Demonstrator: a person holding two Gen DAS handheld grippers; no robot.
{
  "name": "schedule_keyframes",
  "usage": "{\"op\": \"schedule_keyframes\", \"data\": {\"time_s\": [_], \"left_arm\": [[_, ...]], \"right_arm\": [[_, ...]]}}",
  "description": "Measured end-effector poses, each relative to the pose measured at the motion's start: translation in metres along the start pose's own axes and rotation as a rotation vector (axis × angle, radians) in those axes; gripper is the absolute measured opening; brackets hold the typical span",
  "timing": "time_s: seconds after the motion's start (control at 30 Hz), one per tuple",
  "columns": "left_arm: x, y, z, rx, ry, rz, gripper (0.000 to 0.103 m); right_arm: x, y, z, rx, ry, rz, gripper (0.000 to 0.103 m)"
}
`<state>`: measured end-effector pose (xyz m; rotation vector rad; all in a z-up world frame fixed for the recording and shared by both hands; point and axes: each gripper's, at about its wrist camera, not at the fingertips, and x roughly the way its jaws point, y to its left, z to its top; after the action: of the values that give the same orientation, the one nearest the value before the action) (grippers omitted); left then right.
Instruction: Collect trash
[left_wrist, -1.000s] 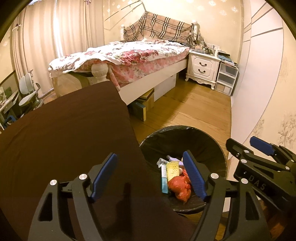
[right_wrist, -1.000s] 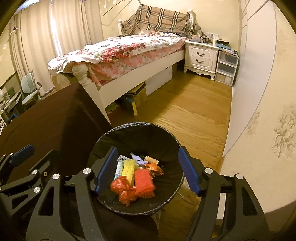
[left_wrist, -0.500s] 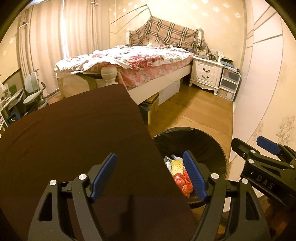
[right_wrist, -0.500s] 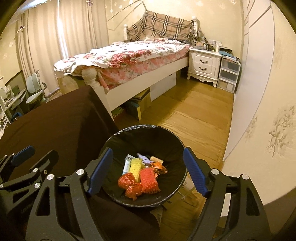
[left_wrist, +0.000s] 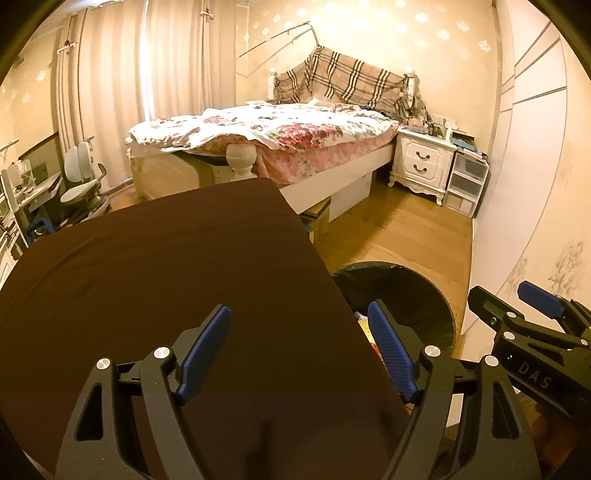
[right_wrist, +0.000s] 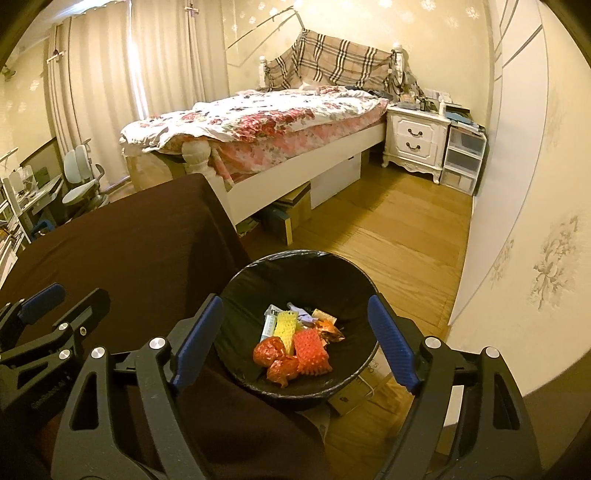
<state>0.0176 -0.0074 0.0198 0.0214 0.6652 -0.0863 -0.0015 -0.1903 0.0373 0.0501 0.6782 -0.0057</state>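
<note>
While the right gripper (right_wrist: 295, 339), jaws opening and empty, is hanging over the upright black bin (right_wrist: 354, 269) right of the brown table (right_wrist: 129, 251), red and yellow trash (right_wrist: 291, 339) is lying inside.

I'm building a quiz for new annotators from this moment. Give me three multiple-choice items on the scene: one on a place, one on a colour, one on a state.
1. Where does the trash bin stand?
A. On the bed
B. On the floor beside the brown-covered table
C. On the nightstand

2. What colour is the bin's liner?
A. White
B. Blue
C. Black

3. What is between the right tool's pads?
A. Nothing; they stand apart above the bin
B. A red wrapper
C. A bottle

Answers: 1 B, the bin sits on the wood floor against the table's edge. 2 C, the bag over the rim is black. 3 A, the trash lies in the bin below the opening jaws.
</note>
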Motion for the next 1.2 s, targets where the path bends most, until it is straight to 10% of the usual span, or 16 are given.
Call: {"op": "schedule_keyframes", "data": {"time_s": [1.2], "left_arm": [[-0.0075, 0.0034, -0.0044, 0.0, -0.01, 0.008, 0.077]], "right_arm": [[-0.0034, 0.0022, -0.002, -0.006, -0.008, 0.0, 0.079]]}}
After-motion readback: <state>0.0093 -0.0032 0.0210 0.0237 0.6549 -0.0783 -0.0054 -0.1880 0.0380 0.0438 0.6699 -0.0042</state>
